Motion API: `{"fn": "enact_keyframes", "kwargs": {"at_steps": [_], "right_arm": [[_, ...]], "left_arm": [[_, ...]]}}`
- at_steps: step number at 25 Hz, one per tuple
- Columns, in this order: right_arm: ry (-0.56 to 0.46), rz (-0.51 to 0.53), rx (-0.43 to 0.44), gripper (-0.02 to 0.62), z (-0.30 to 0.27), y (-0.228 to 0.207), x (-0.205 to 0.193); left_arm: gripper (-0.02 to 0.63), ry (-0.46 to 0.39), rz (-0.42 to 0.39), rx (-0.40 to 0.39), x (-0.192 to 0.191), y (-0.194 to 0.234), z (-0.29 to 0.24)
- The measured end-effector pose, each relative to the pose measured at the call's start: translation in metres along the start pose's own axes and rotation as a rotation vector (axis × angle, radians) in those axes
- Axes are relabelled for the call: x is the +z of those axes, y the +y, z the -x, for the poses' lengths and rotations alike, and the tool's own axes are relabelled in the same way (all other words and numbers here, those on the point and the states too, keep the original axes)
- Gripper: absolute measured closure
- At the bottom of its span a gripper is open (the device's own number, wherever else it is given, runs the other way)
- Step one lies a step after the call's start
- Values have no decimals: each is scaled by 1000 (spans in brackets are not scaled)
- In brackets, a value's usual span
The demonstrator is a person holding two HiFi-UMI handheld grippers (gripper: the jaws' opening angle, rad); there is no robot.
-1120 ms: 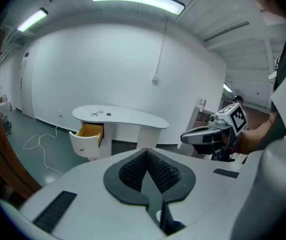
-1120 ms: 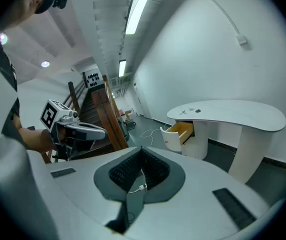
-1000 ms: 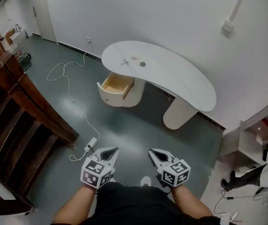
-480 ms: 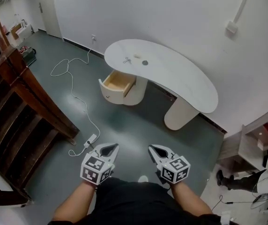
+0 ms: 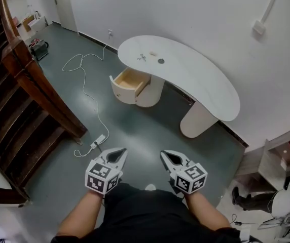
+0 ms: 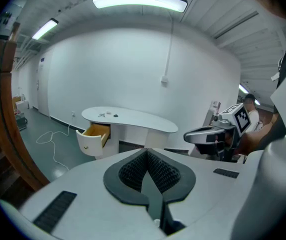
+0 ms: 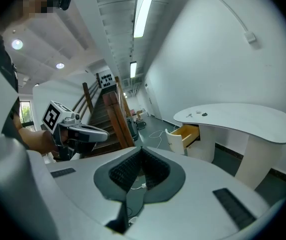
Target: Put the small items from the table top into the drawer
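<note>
Left gripper (image 5: 117,153): fingers closed, empty, held low over the floor. Drawer (image 5: 130,80): open below the surface's left end; contents not visible. Small items, left end of surface (image 5: 201,87): metal piece (image 5: 141,57), pale piece (image 5: 153,53), dark disc (image 5: 160,61). Right gripper (image 5: 166,156): fingers closed, empty. Change: the surface had drawn slightly nearer; the items had stayed put. Judged: approach only, nothing stowed yet.

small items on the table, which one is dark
The round dark item, rightmost of the three in the head view; the pale item and the thin metallic item are lighter.
</note>
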State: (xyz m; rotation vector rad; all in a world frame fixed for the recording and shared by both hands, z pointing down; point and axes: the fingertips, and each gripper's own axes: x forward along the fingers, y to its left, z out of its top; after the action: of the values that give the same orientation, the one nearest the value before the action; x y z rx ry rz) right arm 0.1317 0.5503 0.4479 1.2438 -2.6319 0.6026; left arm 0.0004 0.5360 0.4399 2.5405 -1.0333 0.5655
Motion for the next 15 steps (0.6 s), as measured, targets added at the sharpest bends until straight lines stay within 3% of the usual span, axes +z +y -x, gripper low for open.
{"fn": "enact_keyframes", "kwargs": {"at_steps": [4, 9, 15], "right_arm": [[23, -5, 29, 597, 17, -13, -16], [42, -38, 35, 597, 29, -30, -29], [31, -32, 50, 597, 23, -35, -23]], "left_arm": [[592, -5, 44, 33, -10, -18, -9], [592, 55, 31, 36, -27, -42, -18], [592, 60, 31, 35, -20, -37, -32]]}}
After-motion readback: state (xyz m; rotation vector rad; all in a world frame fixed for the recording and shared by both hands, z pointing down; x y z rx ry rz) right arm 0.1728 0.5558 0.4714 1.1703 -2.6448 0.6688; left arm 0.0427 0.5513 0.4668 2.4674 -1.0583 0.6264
